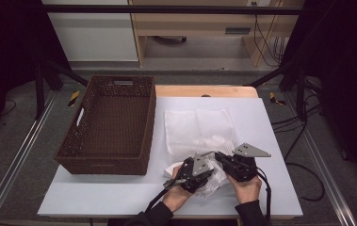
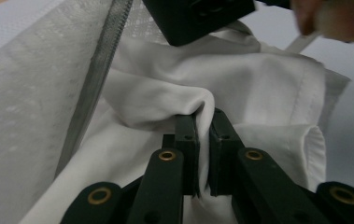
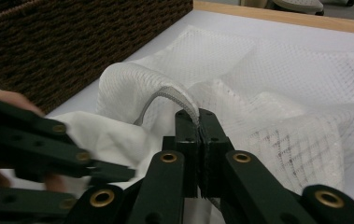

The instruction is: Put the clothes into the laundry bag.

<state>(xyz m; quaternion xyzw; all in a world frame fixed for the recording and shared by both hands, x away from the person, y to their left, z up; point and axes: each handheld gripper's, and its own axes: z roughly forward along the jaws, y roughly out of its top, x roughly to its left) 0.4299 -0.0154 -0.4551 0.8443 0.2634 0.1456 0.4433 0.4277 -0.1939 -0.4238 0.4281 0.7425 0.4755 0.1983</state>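
On the pale tabletop (image 1: pixel 270 141), a big brown woven basket (image 1: pixel 110 125) takes up the left side, its long wall running beside a white mesh bag (image 1: pixel 197 127) that lies flat in the middle, well apart from the right edge. At the near end of that bag a white cloth (image 1: pixel 214 181) is bunched up between the two hands, touching the bag and spilling toward the person. From the left gripper view the cloth (image 2: pixel 240 88) rises in soft folds, with a hemmed edge curling at the right and the grey zipper strip (image 2: pixel 101 74) of the mesh bag (image 2: pixel 20 107) slanting down the left. The left gripper (image 1: pixel 196 175) sits just beside the basket's near corner; its fingers (image 2: pixel 186 140) are pressed nearly together, pinching a raised fold of the white cloth between them. The right gripper (image 1: pixel 223 162) is close alongside, almost touching the left one, with a grey three-cornered plate on top. In the right gripper view its fingers (image 3: pixel 212 135) are pressed together on the grey zipper edge (image 3: pixel 172 95) of the mesh bag (image 3: pixel 277 93), which arches up in a small loop out of the pinch, while the cloth (image 3: pixel 109 135) lies to the left beneath the other gripper's dark arms.
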